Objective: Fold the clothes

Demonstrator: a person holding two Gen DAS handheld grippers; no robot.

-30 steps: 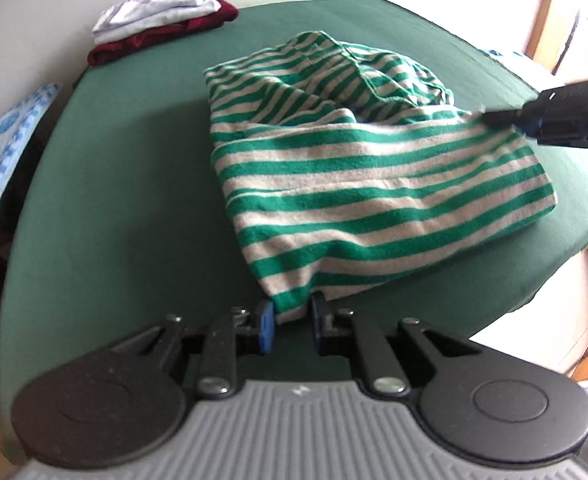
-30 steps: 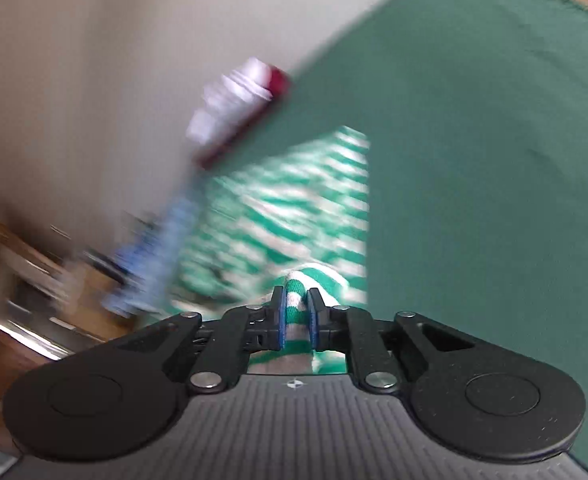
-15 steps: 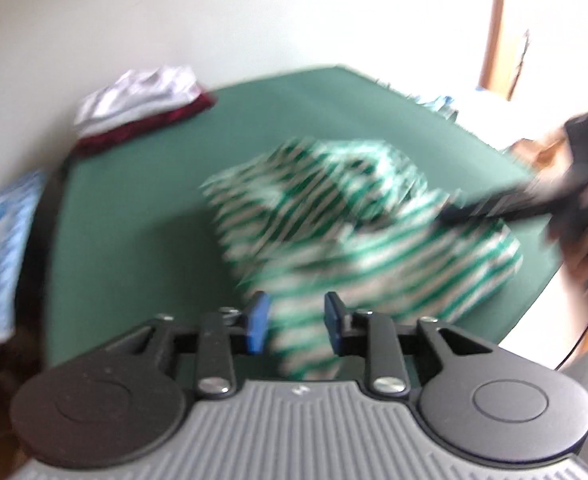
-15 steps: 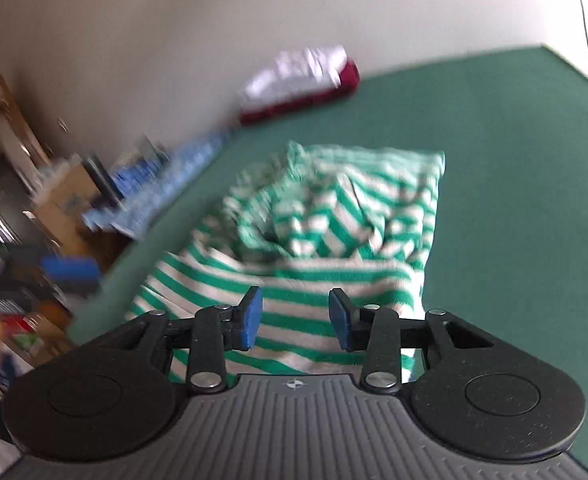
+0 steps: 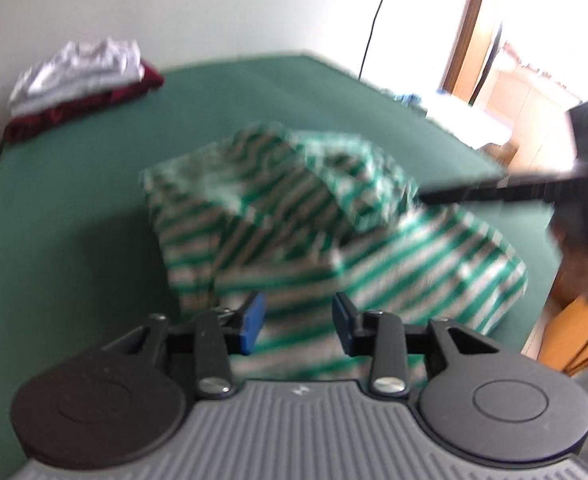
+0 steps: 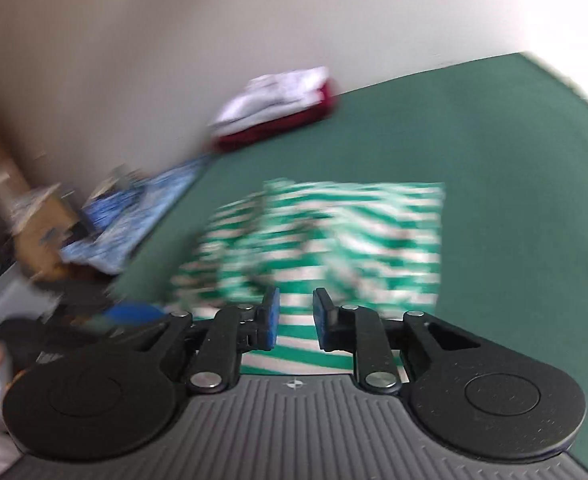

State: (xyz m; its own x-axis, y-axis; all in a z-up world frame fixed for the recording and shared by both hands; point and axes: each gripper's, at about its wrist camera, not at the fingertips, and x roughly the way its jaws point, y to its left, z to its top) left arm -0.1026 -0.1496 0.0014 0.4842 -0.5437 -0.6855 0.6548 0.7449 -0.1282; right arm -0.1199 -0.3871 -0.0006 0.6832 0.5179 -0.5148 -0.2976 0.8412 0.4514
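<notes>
- A green-and-white striped garment (image 5: 334, 232) lies in a folded bundle on the green tabletop (image 5: 73, 208), toward its near edge, with a flat layer doubled over a rumpled, bunched part behind it.
- The left gripper (image 5: 298, 322) hangs just above the garment's near edge, blue pads spread wide with nothing between them, so the cloth rests under its own weight.
- The right gripper (image 6: 296, 318) sits over the garment's other side, pads parted by a narrower gap and also gripping nothing; in the left view its dark fingers reach in over the bundle from the right.
- Both views are motion-blurred, so the seams and the exact fold lines cannot be made out.
- Beyond the garment, at the tabletop's far corner by the wall, a stack of folded clothes (image 5: 81, 80), white on dark red, likely marks where finished pieces go.
- A blue patterned cloth (image 6: 133, 216) hangs off the tabletop's edge, apart from the garment.
- The scene fits either a pause between folds or a bundle ready for the stack.
</notes>
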